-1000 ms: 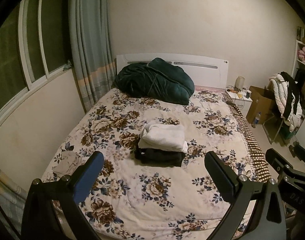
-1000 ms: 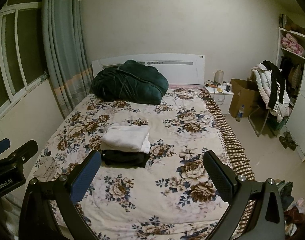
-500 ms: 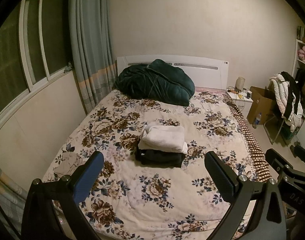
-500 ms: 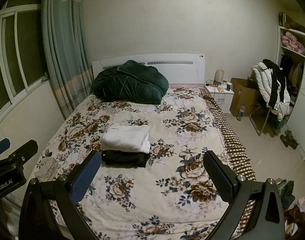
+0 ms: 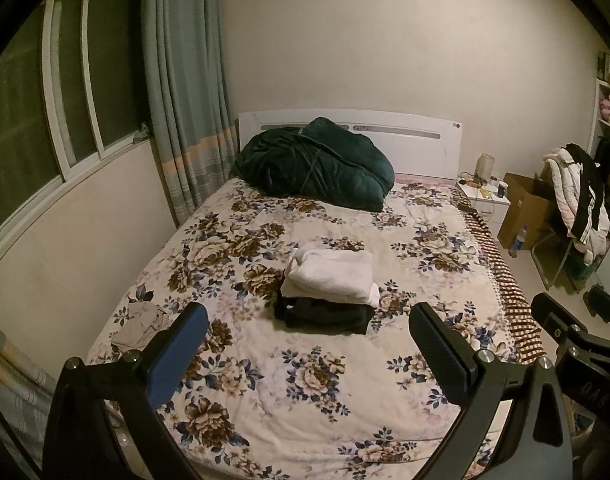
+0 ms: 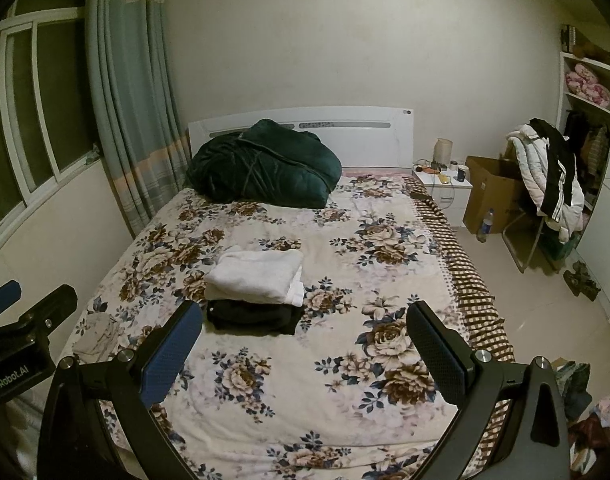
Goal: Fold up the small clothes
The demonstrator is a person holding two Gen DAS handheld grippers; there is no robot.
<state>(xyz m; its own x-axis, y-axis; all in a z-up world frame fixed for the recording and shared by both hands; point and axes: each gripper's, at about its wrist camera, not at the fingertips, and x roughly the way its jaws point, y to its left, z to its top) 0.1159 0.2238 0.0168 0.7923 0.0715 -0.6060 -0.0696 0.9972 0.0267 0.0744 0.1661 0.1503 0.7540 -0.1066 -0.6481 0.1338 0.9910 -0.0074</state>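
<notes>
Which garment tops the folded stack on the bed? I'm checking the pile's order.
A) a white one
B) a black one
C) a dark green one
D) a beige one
A: the folded white garment lies directly on the folded black garment mid-bed.

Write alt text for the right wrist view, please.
Open right tongs hang empty above a floral bed, where a folded white garment sits on a folded black one. A beige garment lies crumpled near the bed's left edge.
</notes>
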